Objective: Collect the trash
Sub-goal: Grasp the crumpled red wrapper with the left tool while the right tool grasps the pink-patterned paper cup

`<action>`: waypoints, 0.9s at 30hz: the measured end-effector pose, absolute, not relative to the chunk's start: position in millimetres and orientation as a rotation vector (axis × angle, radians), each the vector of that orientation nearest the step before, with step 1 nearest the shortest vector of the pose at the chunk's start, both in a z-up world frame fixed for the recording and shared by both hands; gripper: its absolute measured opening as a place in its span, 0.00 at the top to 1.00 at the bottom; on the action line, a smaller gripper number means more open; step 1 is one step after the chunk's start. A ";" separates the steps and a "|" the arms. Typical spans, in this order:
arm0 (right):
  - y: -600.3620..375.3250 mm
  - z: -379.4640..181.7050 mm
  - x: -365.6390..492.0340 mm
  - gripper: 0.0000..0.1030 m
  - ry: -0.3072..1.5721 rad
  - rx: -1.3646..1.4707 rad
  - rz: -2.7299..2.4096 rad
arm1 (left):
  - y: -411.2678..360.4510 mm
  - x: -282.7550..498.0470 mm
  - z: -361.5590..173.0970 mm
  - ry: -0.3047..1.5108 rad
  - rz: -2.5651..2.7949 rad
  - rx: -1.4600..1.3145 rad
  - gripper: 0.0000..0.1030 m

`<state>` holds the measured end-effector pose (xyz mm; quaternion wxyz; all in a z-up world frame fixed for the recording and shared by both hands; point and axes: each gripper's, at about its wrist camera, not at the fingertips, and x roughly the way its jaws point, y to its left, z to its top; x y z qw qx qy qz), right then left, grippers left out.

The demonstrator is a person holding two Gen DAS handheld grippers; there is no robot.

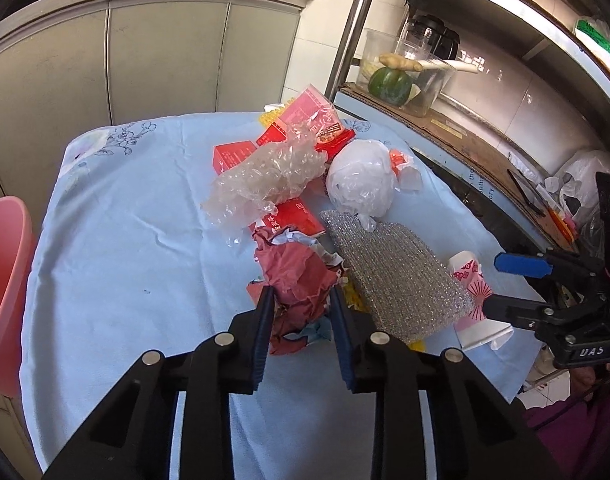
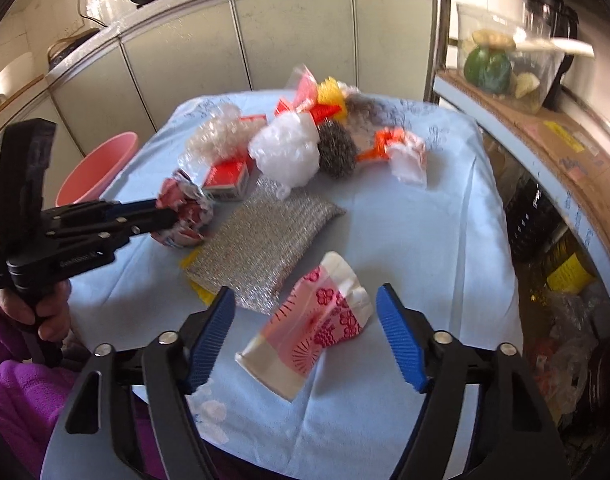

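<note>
Blue-clothed table [image 1: 117,216]: left gripper [image 1: 301,300] clamps one crumpled paper wad [image 1: 297,276]; right gripper [image 2: 305,316] gapes around one paper cup [image 2: 309,328]

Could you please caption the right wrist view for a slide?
Right gripper open around a flattened paper cup; left gripper on crumpled red paper.

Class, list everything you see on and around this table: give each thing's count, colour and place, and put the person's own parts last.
Crumpled paper: one, dark red, near table centre, between left fingers.
Paper cup: one, pink-flowered white, lying on its side between right fingers.
Scouring pad: one, silver, flat, beside cup.
Steel wool ball: one, grey, farther back.
White bag ball: one, white, beside steel wool.
Bubble wrap: one, clear, over red boxes.
Red boxes: several, far pile.
Basin: one, pink, left of table.
Tablecloth: one, light blue.
Left hand-held gripper: closed on paper.
Right hand-held gripper: open.
</note>
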<state>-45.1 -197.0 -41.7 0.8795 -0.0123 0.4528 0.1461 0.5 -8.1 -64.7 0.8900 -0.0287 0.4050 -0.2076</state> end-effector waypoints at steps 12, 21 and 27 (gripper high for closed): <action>-204.1 -58.9 -46.3 0.72 1.050 0.008 0.314 | 4.7 -3.0 -53.3 0.794 -0.417 -0.089 0.77; -226.4 -51.8 -49.0 0.78 1.001 0.059 0.255 | 22.1 -8.4 -39.2 0.744 -0.379 -0.135 0.77; -238.9 -29.9 -49.9 0.78 0.888 0.087 0.225 | 33.5 -11.5 -30.3 0.709 -0.353 -0.168 0.77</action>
